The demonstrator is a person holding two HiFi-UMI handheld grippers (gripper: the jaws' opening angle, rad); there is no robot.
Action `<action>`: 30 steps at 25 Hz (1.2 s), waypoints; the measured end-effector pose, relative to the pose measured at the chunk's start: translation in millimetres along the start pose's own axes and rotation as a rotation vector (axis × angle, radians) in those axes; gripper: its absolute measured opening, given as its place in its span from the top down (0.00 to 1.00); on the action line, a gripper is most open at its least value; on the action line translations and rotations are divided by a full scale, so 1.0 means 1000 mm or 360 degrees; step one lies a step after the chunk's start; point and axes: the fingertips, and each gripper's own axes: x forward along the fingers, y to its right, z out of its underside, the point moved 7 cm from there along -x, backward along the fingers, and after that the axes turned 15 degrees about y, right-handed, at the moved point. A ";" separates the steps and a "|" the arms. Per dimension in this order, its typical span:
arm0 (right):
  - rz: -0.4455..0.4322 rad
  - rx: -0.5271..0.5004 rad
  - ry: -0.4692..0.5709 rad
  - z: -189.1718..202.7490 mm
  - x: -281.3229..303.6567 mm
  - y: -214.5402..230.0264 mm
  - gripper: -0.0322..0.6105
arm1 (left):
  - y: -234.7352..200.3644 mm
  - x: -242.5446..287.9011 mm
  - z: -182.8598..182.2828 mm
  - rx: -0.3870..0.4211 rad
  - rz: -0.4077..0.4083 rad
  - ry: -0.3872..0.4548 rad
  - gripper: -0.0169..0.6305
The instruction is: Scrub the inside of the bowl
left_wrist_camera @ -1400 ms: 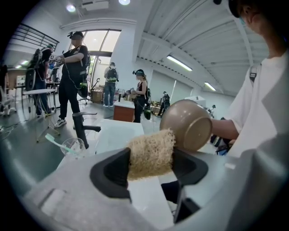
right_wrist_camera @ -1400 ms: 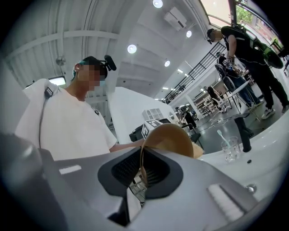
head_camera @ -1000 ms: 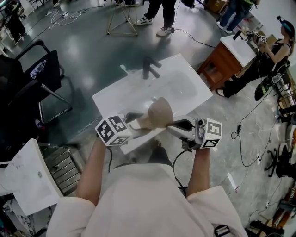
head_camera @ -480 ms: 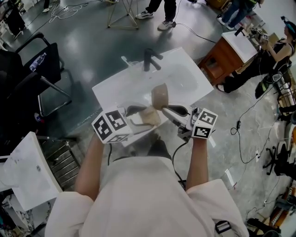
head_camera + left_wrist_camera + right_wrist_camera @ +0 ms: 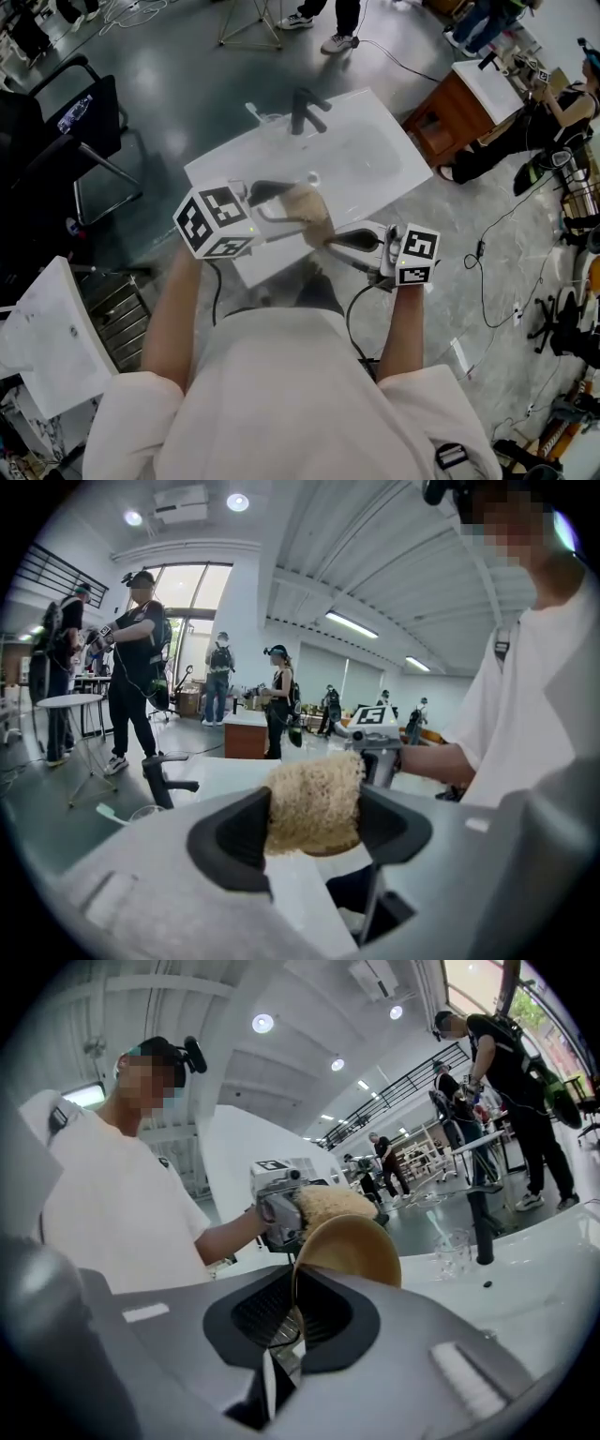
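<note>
Bowl (image 5: 354,1246) rim pinched in near-closed jaws of right gripper (image 5: 292,1312); sponge (image 5: 314,794) clamped between jaws of left gripper (image 5: 312,832). Hard scrubbing push may lever bowl loose.

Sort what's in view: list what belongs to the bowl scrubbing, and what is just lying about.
In use: bowl, in right gripper; scrubber, in left gripper.
Lying about: faucet, glass, chair, cabinet.
</note>
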 end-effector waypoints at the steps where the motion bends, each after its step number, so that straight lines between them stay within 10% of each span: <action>1: -0.0048 0.0011 -0.0004 0.000 -0.002 -0.005 0.92 | -0.003 0.000 0.000 -0.0009 -0.0001 -0.0001 0.56; 18: -0.0412 0.0017 0.0475 -0.038 -0.023 -0.037 0.92 | -0.007 0.007 0.044 -0.0132 -0.0072 -0.0100 0.57; 30: 0.0198 -0.0127 0.0378 -0.044 0.006 0.011 0.92 | 0.033 0.018 0.040 -0.0089 0.0070 -0.0103 0.56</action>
